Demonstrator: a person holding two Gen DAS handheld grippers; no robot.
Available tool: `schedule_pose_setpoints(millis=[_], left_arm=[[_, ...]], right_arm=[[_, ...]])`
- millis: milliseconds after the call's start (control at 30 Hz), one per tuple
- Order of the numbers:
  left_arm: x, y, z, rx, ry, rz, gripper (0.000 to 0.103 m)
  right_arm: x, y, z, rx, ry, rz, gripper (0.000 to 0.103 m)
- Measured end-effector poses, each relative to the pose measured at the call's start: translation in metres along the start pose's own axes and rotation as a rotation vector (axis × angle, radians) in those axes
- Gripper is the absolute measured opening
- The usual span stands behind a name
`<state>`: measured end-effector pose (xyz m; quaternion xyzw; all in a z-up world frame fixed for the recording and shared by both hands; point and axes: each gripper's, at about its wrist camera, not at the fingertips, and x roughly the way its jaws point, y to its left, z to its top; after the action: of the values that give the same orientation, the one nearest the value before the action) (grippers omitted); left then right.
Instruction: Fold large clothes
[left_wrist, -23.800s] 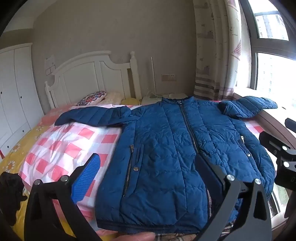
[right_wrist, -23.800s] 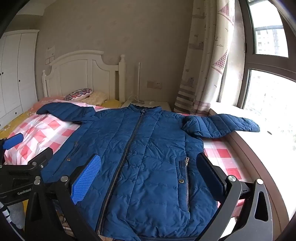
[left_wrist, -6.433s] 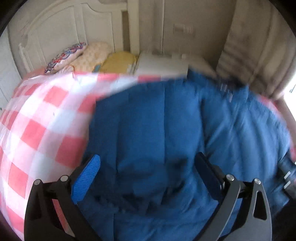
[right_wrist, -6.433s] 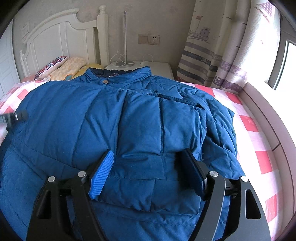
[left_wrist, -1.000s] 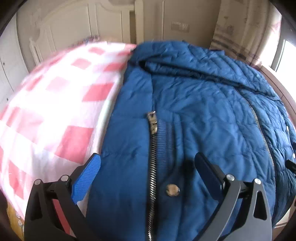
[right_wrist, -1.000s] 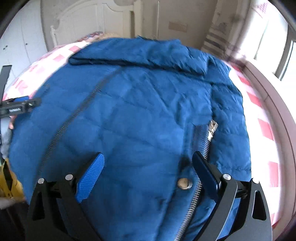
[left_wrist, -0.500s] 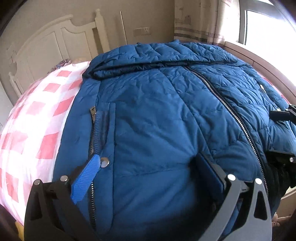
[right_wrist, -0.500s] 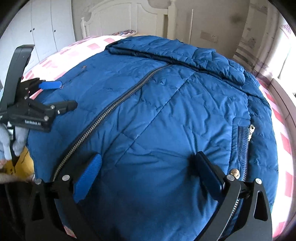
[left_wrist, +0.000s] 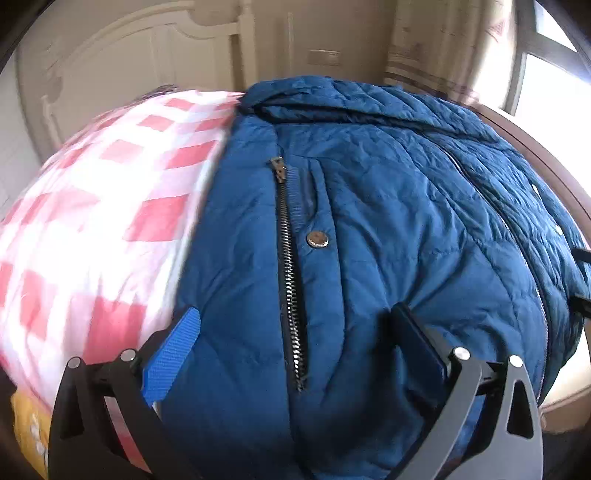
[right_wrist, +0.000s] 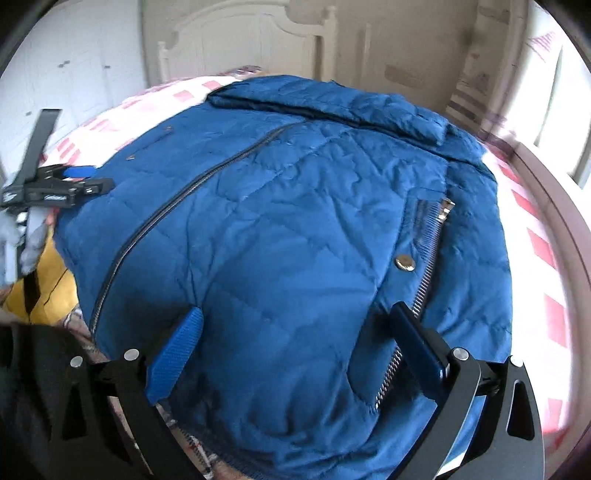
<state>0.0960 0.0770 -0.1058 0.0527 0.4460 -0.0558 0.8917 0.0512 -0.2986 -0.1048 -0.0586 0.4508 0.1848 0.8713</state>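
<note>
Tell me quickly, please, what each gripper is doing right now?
Left gripper: open, over the jacket, holding nothing.
Right gripper: open, over the jacket, holding nothing.

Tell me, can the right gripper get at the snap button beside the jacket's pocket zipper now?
Probably yes: the right gripper is open over the blue jacket, and the snap button lies uncovered just ahead.

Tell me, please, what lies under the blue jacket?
The blue jacket lies on a pink-and-white checked bedspread, visible beside it on both sides. A yellow sheet shows at the near edge. What is directly beneath the jacket is covered.
</note>
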Motion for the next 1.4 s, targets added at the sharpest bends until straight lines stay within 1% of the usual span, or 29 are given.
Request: schedule_pose_setpoints(millis=[33, 67, 100, 167, 200, 233, 267, 300, 333, 367, 467, 500, 567, 600, 667, 700, 767, 933, 1000, 1033, 1067, 1100, 1167, 1233, 1300, 1367, 1400], left_arm=[[-0.007, -0.004, 0.001, -0.008, -0.012, -0.02, 0.1], [-0.018, -0.013, 0.001, 0.011, -0.039, -0.068, 0.1], [-0.026, -0.024, 0.0, 0.047, -0.062, -0.083, 0.101], [-0.034, -0.047, -0.004, 0.141, -0.085, -0.064, 0.101], [-0.031, -0.061, -0.009, 0.201, -0.073, -0.047, 0.101], [-0.023, -0.071, -0.014, 0.243, -0.049, -0.03, 0.101], [-0.015, -0.076, -0.02, 0.248, -0.042, -0.004, 0.101], [-0.015, -0.072, -0.022, 0.216, -0.061, -0.017, 0.101], [-0.013, -0.069, -0.021, 0.199, -0.055, -0.033, 0.101], [-0.012, -0.066, -0.02, 0.193, -0.045, -0.047, 0.101], [-0.013, -0.061, -0.019, 0.204, -0.03, -0.045, 0.101], [-0.012, -0.061, -0.019, 0.204, -0.029, -0.042, 0.101], [-0.013, -0.06, -0.021, 0.198, -0.034, -0.042, 0.101], [-0.013, -0.059, -0.021, 0.196, -0.039, -0.041, 0.101], [-0.014, -0.063, -0.022, 0.196, -0.042, -0.037, 0.101], [-0.013, -0.063, -0.021, 0.194, -0.041, -0.037, 0.101], [-0.014, -0.061, -0.022, 0.194, -0.042, -0.039, 0.101], [-0.013, -0.061, -0.023, 0.2, -0.052, -0.042, 0.101], [-0.014, -0.059, -0.023, 0.211, -0.04, -0.052, 0.101], [-0.017, -0.055, -0.021, 0.205, -0.021, -0.058, 0.101], [-0.022, -0.045, -0.021, 0.168, -0.02, -0.067, 0.101], [-0.029, -0.032, -0.022, 0.121, -0.038, -0.086, 0.101], [-0.037, -0.009, -0.028, 0.063, -0.054, -0.112, 0.101], [-0.038, 0.018, -0.036, 0.002, -0.041, -0.111, 0.101], [-0.035, 0.043, -0.043, -0.071, -0.017, -0.107, 0.101], [-0.037, 0.054, -0.044, -0.108, -0.032, -0.146, 0.101], [-0.036, 0.055, -0.043, -0.113, -0.03, -0.144, 0.101]], right_arm=[[-0.003, 0.002, 0.002, 0.002, -0.004, -0.011, 0.097], [-0.008, 0.006, 0.004, -0.008, -0.021, -0.013, 0.097], [-0.015, 0.013, 0.005, -0.036, -0.05, 0.001, 0.097], [-0.021, 0.023, 0.005, -0.078, -0.082, 0.029, 0.097], [-0.016, 0.027, 0.002, -0.102, -0.07, 0.031, 0.097], [-0.007, 0.028, 0.0, -0.104, -0.038, 0.019, 0.097], [0.003, 0.027, -0.003, -0.098, -0.001, 0.006, 0.098], [0.009, 0.026, -0.009, -0.097, -0.012, -0.002, 0.099], [0.008, 0.027, -0.013, -0.11, -0.045, -0.009, 0.099], [0.008, 0.028, -0.014, -0.116, -0.047, -0.013, 0.099], [0.001, 0.027, -0.01, -0.127, -0.004, -0.022, 0.098], [-0.004, 0.023, -0.01, -0.12, -0.006, -0.034, 0.098], [-0.017, 0.012, -0.01, -0.088, -0.05, -0.062, 0.098], [-0.022, 0.002, -0.012, -0.051, -0.069, -0.07, 0.098], [-0.017, -0.016, -0.018, 0.023, -0.048, -0.098, 0.098], [-0.008, -0.026, -0.025, 0.061, -0.01, -0.083, 0.098], [-0.007, -0.033, -0.033, 0.096, -0.047, -0.045, 0.099], [-0.002, -0.031, -0.03, 0.085, -0.028, -0.054, 0.099], [-0.003, -0.033, -0.029, 0.091, -0.02, -0.047, 0.098], [-0.007, -0.035, -0.028, 0.098, -0.017, -0.042, 0.098], [-0.01, -0.038, -0.03, 0.108, -0.018, -0.04, 0.098], [-0.019, -0.039, -0.033, 0.115, -0.023, -0.041, 0.098], [-0.03, -0.045, -0.042, 0.134, -0.036, -0.032, 0.098], [-0.038, -0.057, -0.054, 0.182, -0.049, -0.009, 0.098], [-0.043, -0.067, -0.064, 0.229, -0.069, 0.04, 0.098], [-0.046, -0.069, -0.069, 0.243, -0.073, 0.058, 0.098], [-0.045, -0.067, -0.07, 0.24, -0.067, 0.056, 0.098]])
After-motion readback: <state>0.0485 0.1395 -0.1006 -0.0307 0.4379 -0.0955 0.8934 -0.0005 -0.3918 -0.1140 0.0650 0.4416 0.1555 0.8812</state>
